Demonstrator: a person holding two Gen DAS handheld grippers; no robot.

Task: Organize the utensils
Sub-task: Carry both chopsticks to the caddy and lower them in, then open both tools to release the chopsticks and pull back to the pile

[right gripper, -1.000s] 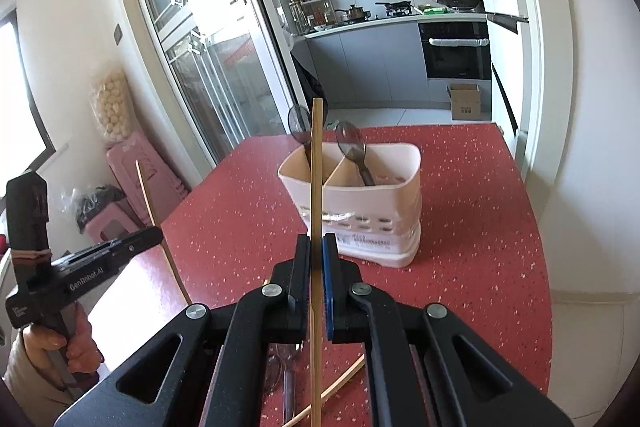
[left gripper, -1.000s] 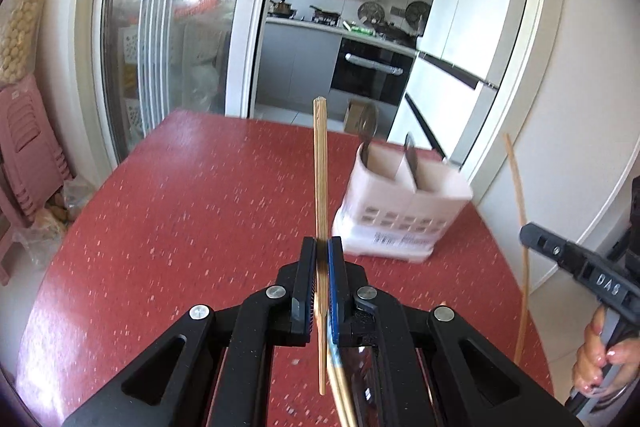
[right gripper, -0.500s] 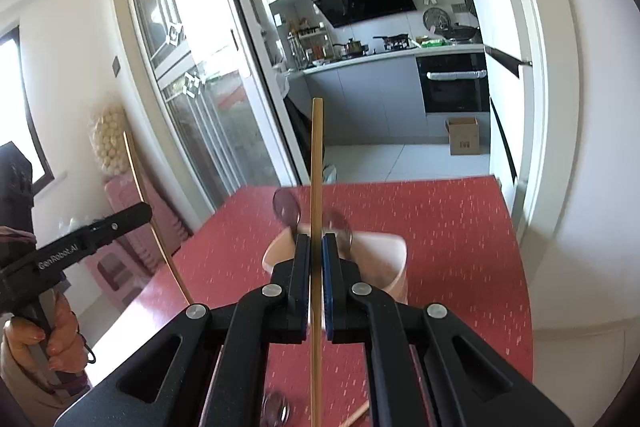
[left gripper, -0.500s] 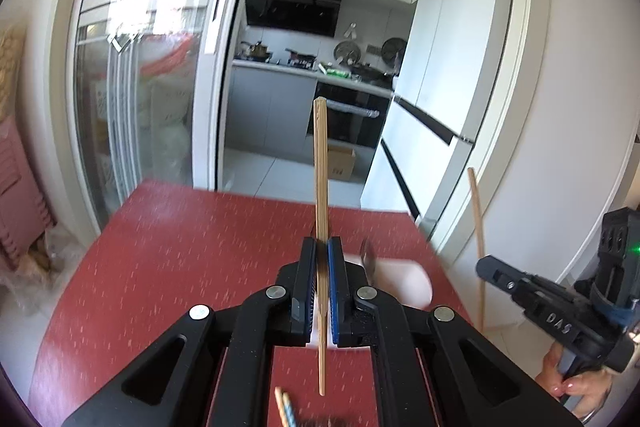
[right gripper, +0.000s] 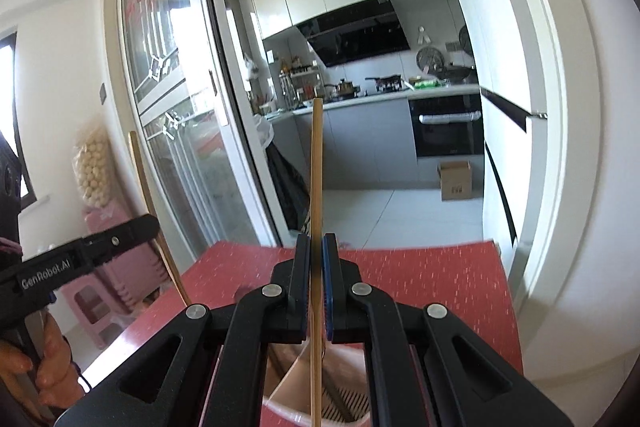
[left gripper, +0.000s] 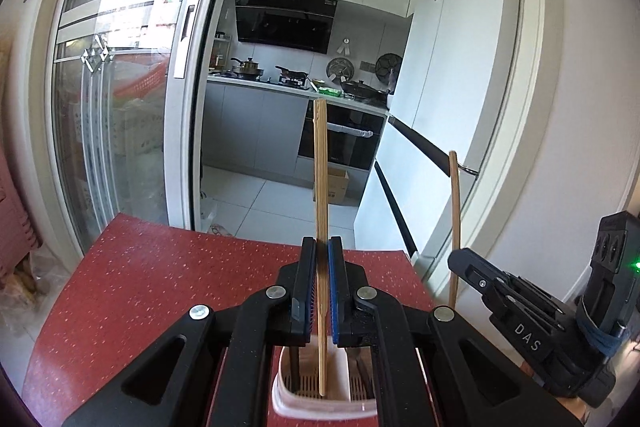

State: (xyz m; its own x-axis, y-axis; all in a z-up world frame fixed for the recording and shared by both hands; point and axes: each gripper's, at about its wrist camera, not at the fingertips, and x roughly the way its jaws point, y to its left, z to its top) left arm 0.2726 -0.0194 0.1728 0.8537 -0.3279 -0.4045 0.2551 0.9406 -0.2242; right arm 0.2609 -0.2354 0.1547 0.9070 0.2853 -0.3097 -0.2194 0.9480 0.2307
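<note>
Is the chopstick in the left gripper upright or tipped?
Upright. The chopstick stands vertical between the shut left gripper, its lower tip inside the utensil holder.

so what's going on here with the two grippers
A person is putting chopsticks away. The left gripper is shut on a chopstick, held upright with its lower end down inside the holder on the red table. The right gripper is shut on a second chopstick, also upright over the holder.
</note>
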